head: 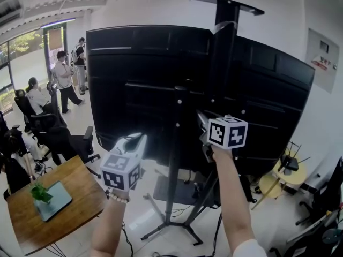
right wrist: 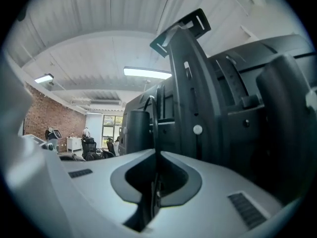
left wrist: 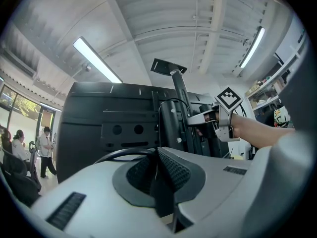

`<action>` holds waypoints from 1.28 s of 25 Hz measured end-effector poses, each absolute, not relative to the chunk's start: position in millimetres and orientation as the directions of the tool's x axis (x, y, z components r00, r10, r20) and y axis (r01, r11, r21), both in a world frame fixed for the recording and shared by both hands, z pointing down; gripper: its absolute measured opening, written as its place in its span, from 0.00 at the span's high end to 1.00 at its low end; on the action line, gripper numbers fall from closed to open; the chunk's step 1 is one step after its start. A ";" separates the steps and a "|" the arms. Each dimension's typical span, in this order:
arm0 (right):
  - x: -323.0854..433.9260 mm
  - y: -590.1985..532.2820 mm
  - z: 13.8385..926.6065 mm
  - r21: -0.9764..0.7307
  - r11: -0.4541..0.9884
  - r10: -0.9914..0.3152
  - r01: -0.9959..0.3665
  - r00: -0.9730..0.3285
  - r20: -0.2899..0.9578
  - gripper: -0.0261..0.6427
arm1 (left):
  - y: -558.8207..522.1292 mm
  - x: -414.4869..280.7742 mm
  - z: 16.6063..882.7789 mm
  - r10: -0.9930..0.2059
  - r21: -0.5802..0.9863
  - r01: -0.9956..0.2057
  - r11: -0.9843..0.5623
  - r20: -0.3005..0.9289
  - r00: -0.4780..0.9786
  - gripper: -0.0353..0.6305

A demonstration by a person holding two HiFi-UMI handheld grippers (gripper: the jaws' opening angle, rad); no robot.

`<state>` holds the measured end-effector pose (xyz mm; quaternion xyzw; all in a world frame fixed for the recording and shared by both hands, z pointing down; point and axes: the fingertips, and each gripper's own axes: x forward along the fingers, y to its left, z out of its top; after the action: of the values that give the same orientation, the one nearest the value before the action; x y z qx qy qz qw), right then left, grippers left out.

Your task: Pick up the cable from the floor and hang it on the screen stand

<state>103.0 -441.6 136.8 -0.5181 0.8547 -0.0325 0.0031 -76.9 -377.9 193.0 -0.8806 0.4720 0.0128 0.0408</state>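
Observation:
The back of the big black screen (head: 144,79) fills the head view, mounted on its dark stand column (head: 222,52). A slimmer tripod pole (head: 174,159) rises in front of it. My left gripper (head: 140,138) is raised before the screen, shut on the thin black cable (left wrist: 119,153), which loops out leftward from its jaws. My right gripper (head: 201,116) is higher, close against the column, also shut on the cable (right wrist: 154,123), which runs straight up from its pads (right wrist: 163,167) beside the stand column (right wrist: 185,83). The left gripper view shows the right gripper (left wrist: 210,117) at the stand column (left wrist: 181,108).
A wooden table (head: 32,218) with a tablet and a small plant stands at the lower left. Office chairs (head: 59,138) and several people are at the far left. A round yellow table (head: 286,175) sits at the right. Tripod legs (head: 177,229) and loose wires spread on the floor.

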 end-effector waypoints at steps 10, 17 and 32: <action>97.6 -431.0 187.9 -0.064 0.493 -0.865 -0.868 -0.496 0.069 0.92 | -374.1 -61.2 251.2 -0.824 0.027 -0.823 -0.567 -0.002 0.567 0.92; 97.4 -419.3 192.6 -0.030 0.466 -0.884 -0.884 -0.467 0.028 0.81 | -351.3 -52.5 303.8 -0.796 0.142 -0.789 -0.598 0.009 0.605 0.88; 123.9 -357.0 234.6 -0.041 0.412 -0.909 -0.910 -0.413 0.048 0.62 | -289.2 -11.1 389.1 -0.726 0.215 -0.751 -0.624 0.195 0.659 0.60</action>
<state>123.9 -357.0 234.6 -0.5414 0.8401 -0.0302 -0.0093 -11.1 -289.2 389.1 -0.9001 0.4103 -0.0445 -0.1395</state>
